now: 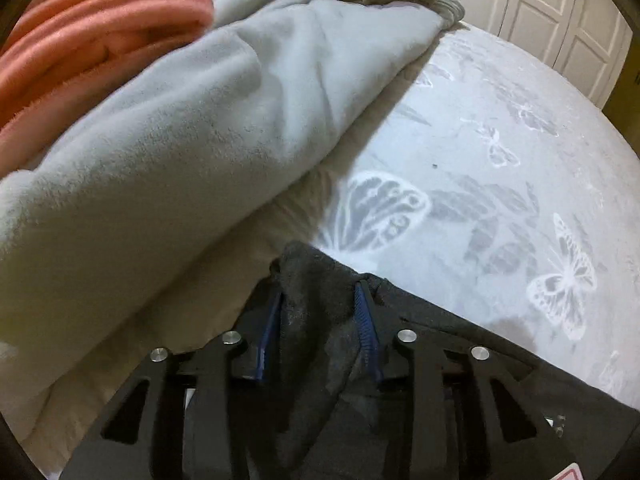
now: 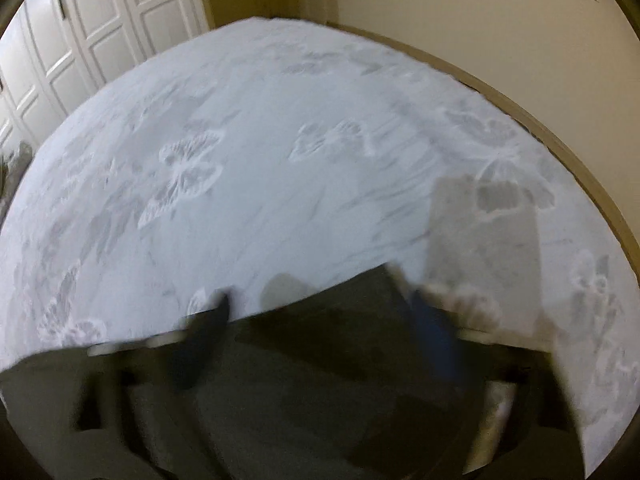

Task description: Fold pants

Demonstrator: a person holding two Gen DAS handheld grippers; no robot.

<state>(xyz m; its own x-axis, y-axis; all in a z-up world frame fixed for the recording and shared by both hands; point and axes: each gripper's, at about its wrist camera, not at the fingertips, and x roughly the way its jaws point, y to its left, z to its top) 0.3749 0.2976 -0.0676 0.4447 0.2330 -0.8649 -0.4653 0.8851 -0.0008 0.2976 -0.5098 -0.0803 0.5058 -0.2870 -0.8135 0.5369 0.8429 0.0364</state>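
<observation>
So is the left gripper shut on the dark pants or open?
Shut on them: a bunched fold of the dark grey fabric pants sits pinched between the left gripper and its blue-padded jaws.

Both wrist views close above the bed (image 1: 480, 152), tilted steeply down along the fingers; shared: butterfly-print cover, white closet doors (image 2: 80, 28).

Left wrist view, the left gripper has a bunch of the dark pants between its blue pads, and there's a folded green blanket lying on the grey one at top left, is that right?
Not quite. In the left wrist view the blanket at top left is salmon-orange, not green. The rest holds: it lies on the grey blanket, and the left gripper has a bunch of the dark pants between its blue pads.
</observation>
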